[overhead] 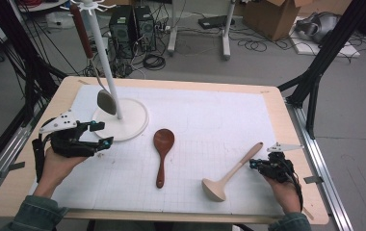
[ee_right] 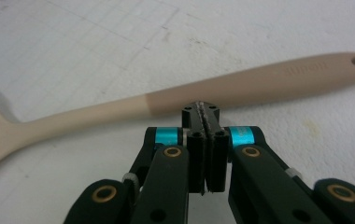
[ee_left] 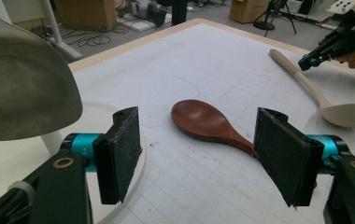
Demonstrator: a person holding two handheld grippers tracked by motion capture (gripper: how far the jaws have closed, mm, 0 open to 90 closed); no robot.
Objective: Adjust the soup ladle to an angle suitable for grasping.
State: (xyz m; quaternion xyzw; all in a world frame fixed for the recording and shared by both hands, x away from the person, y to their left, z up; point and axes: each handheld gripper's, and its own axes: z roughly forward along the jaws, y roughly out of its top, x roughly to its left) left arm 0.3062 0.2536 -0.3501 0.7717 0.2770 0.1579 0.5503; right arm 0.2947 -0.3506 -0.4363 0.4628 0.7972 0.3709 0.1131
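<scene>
My right claw (ee_right: pixel 204 109) has its jaws pressed flat together with nothing between them, its tips just beside the handle of the beige ladle (ee_right: pixel 241 88), which lies flat on the desk (overhead: pixel 267 98) with its bowl toward me. My left claw (ee_left: pixel 203 154) stands apart and empty, low over the desk near the stand's round base (overhead: pixel 135 120). Beyond its jaws lies the brown wooden spoon (ee_left: pixel 208 122). A metal ladle (overhead: pixel 106 102) hangs from the stand.
</scene>
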